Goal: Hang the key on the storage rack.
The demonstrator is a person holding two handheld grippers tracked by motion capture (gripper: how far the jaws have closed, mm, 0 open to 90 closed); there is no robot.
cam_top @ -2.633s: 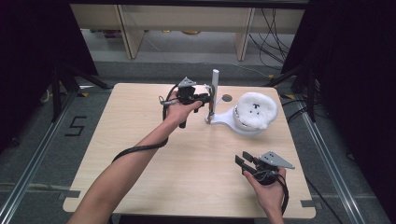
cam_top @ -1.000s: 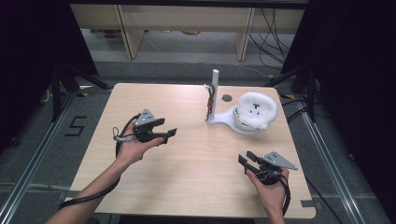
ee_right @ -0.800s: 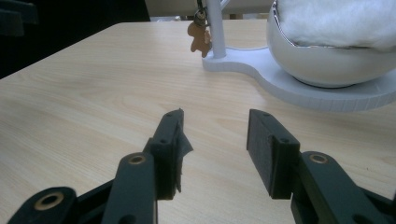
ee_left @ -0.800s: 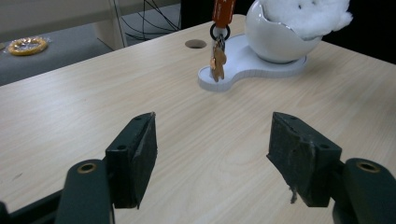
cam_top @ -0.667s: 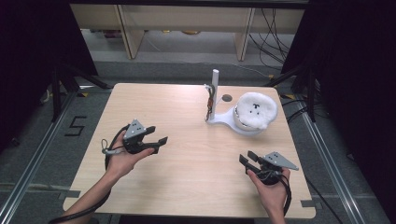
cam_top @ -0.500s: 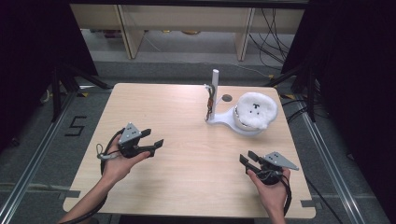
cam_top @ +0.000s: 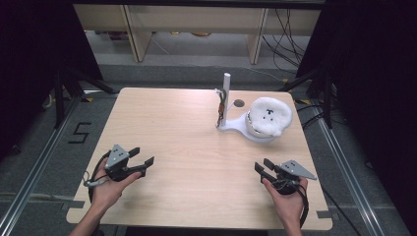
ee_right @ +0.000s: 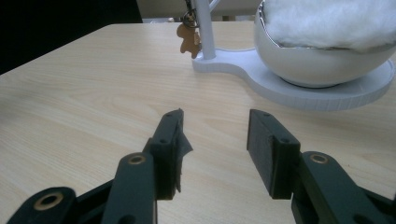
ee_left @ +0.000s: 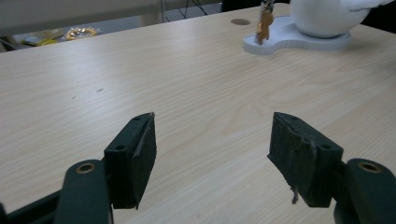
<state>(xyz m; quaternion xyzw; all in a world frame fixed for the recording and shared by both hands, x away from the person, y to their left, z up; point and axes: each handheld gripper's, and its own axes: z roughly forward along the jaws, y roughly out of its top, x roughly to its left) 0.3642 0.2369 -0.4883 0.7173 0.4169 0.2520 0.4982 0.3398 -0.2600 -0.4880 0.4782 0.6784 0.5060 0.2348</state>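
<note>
High view: the left gripper (cam_top: 140, 160) has drawn back from the white stand (cam_top: 235, 126) to the table's (cam_top: 172, 123) near left edge, jaws wide and empty, so the keychain (cam_top: 222, 104) hanging on the stand's post looks delivered. Left gripper view: empty jaws point level across bare wood. Right gripper view: the right gripper (ee_right: 214, 140), half open and empty, faces the stand.

Surface (cam_top: 187, 128): pale wood, rounded corners, one small dark hole (cam_top: 239, 103) near the far edge.
On it: white stand (cam_top: 235, 125) with an upright post (cam_top: 225, 96), far right.
On stand: white bowl (cam_top: 268, 118).
</note>
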